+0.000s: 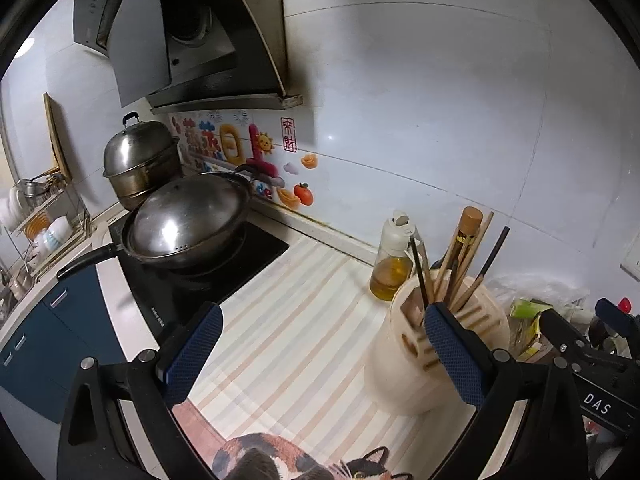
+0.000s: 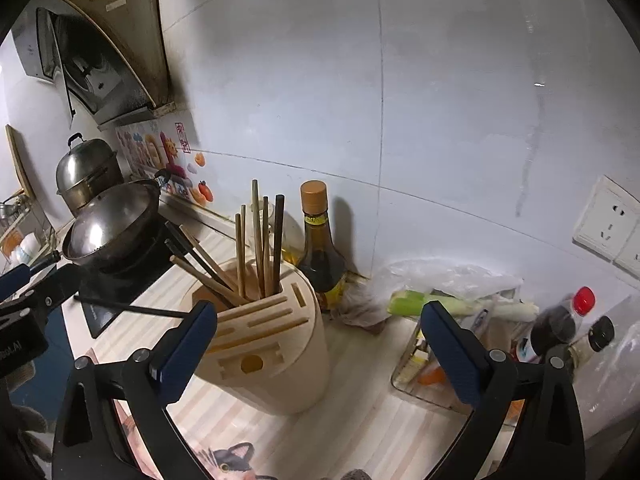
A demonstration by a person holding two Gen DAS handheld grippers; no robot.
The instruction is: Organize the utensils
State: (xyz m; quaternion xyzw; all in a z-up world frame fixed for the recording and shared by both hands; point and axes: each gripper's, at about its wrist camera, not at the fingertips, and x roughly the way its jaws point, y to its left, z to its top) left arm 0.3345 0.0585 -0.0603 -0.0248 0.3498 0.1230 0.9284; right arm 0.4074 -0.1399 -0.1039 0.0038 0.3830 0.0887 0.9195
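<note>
Nearest the lens: blue pads of the left gripper (image 1: 322,354), spread wide, nothing between them but striped mat (image 1: 288,320). Cat print on the mat's near edge.

Left to right from the left wrist view: dish rack (image 1: 36,220) far off, steamer (image 1: 140,160) behind, lidded wok (image 1: 188,224) on the black cooktop (image 1: 224,276), then oil bottle (image 1: 392,268), then the cream holder (image 1: 404,364) sitting just behind the right-hand pad. Chopsticks (image 1: 460,264) standing in it, mixed light wood and dark ones, leaning every which way.

Same story from the right wrist view: right gripper (image 2: 320,348) fully released too, holding nothing. Holder right behind its left pad, dark sauce bottle (image 2: 320,252) just beside the holder near the wall, leek (image 2: 440,300) and plastic bag further right, small bottles (image 2: 560,328) at the far edge. One dark chopstick (image 2: 128,308) sticking out almost level to the left of the holder, toward the other gripper; hard to tell whether its tip sits in a slot or just rests there.

Probably close to done, or between sticks.

Possible trouble: holder looks tall and light, so a bump from either pad could tip it into the sauce bottle. That level chopstick could slide off onto the cooktop if nudged. Leaning sticks likely to snag an incoming finger.
</note>
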